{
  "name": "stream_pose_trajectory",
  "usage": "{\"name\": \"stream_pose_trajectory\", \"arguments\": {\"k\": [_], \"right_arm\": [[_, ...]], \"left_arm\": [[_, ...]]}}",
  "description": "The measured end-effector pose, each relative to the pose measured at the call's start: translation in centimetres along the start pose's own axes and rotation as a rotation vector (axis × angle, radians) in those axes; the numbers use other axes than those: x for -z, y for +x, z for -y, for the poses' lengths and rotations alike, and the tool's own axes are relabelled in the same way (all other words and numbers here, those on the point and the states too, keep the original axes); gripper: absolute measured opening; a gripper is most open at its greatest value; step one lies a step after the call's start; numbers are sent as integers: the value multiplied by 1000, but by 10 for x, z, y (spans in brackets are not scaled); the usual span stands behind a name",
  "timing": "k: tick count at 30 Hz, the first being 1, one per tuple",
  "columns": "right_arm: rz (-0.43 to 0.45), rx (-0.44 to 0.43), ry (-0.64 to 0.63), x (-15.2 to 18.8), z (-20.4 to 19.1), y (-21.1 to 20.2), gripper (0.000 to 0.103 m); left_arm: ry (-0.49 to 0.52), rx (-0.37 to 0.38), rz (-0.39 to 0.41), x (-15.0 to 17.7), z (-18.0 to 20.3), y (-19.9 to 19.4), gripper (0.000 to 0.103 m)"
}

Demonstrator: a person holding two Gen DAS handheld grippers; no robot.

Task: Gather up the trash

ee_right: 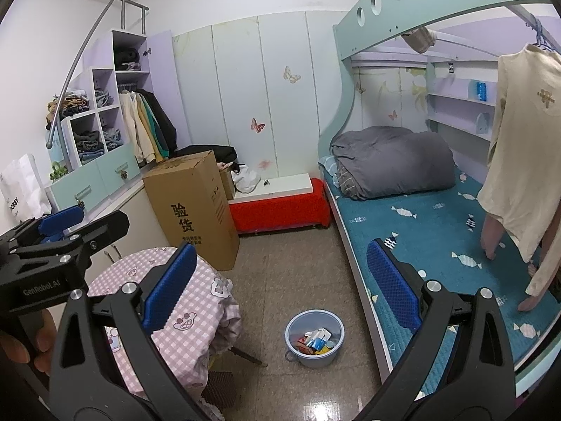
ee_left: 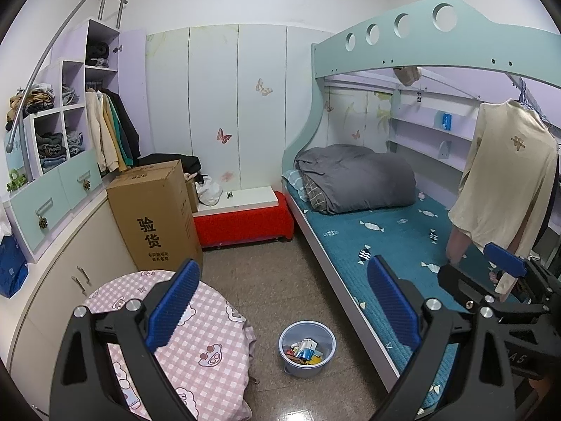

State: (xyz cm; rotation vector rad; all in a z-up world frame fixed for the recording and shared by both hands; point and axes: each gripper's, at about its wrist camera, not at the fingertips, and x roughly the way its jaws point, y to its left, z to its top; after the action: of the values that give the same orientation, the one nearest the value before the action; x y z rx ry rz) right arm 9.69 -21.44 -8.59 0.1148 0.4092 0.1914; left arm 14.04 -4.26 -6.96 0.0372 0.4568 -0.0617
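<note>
Between bunk bed [ee_left: 392,242] and pink-checked table [ee_left: 196,319], a trash-filled bin [ee_left: 307,347] on speckled floor [ee_left: 280,280]; both grippers' jaws wide, empty.

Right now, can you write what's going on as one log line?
left hand-held gripper: open, empty | right hand-held gripper: open, empty | bin: on floor, holds wrappers | bed: no trash seen
</note>
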Motion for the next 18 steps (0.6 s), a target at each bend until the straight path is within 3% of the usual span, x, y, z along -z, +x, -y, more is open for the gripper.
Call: {"name": "stream_pose_trajectory", "arguments": {"k": [10,18], "right_arm": [[-27,15,4,-4,-16,28,96],[-57,39,-11,-6,-54,59,95]], "left_arm": [[-11,20,-7,-3,-22,20,95],[-35,49,-13,-4,-72,42,95]]}}
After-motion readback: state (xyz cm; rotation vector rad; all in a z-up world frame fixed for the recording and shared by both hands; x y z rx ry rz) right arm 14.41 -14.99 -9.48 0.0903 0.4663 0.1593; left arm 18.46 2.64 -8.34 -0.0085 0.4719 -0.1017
